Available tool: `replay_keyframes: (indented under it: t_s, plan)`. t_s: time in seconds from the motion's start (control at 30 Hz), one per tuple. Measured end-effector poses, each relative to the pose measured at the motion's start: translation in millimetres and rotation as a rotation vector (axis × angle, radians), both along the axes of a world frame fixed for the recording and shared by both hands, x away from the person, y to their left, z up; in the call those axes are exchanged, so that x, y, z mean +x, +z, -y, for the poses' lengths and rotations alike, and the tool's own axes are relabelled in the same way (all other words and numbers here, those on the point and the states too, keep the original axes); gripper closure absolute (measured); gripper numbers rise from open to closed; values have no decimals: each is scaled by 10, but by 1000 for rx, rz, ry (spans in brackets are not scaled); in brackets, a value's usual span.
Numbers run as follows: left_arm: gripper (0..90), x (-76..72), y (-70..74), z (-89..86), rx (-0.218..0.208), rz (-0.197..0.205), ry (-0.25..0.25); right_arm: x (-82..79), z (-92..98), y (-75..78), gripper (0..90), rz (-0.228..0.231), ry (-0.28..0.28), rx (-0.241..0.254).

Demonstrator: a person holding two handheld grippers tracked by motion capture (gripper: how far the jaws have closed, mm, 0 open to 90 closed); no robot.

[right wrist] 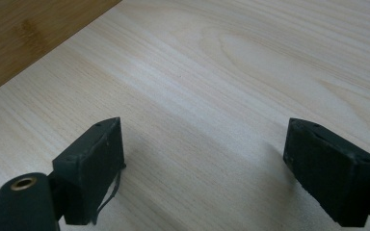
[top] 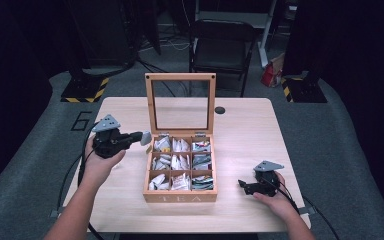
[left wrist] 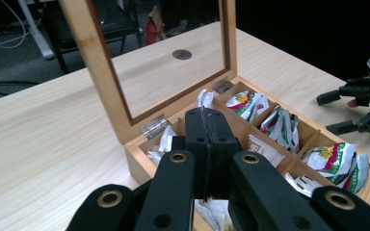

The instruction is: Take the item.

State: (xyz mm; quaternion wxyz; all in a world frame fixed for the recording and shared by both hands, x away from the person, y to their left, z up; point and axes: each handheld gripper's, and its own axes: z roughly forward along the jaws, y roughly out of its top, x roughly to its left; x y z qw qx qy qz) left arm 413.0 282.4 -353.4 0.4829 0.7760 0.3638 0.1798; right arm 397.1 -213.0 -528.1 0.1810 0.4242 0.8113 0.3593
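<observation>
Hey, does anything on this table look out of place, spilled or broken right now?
Nothing looks spilled or broken. The wooden tea box sits square on the table with its glass lid upright. The tea bags are crumpled and lie unevenly, but all stay inside their compartments. The left gripper is shut at the box's edge; the right gripper rests open.

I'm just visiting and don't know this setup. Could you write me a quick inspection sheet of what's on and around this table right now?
Surface: pale wooden table, bare apart from a small dark round disc near its far edge.
Job's things: wooden nine-compartment tea box, its glass-paned lid standing open; tea sachets in the compartments.
Clutter: nothing seen.
Grippers: left gripper shut, held at the box's left far corner; whether it pinches a sachet cannot be told. Right gripper open, low over the table right of the box.
Cables: black cable trailing from the left gripper.
Surroundings: grey floor, black folding chair behind the table, yellow-and-black striped stand bases.
</observation>
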Motion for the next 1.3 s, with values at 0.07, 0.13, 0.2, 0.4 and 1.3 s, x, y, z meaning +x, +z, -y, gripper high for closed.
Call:
replay_keyframes:
  t_s: [0.07,0.13,0.2,0.4,1.3]
  plan:
    - [899,2,20,-39,0,3,10,-1,-1,0,136,-1,-1,1]
    - [899,4,35,-73,0,8,22,-1,-1,0,136,-1,0,1]
    - [898,7,53,-112,7,8,34,-1,-1,0,136,-1,-1,1]
    - [898,9,90,-228,4,10,66,0,0,0,136,0,0,0]
    - [899,-21,105,-783,-16,3,225,-1,-1,0,136,-1,-1,1]
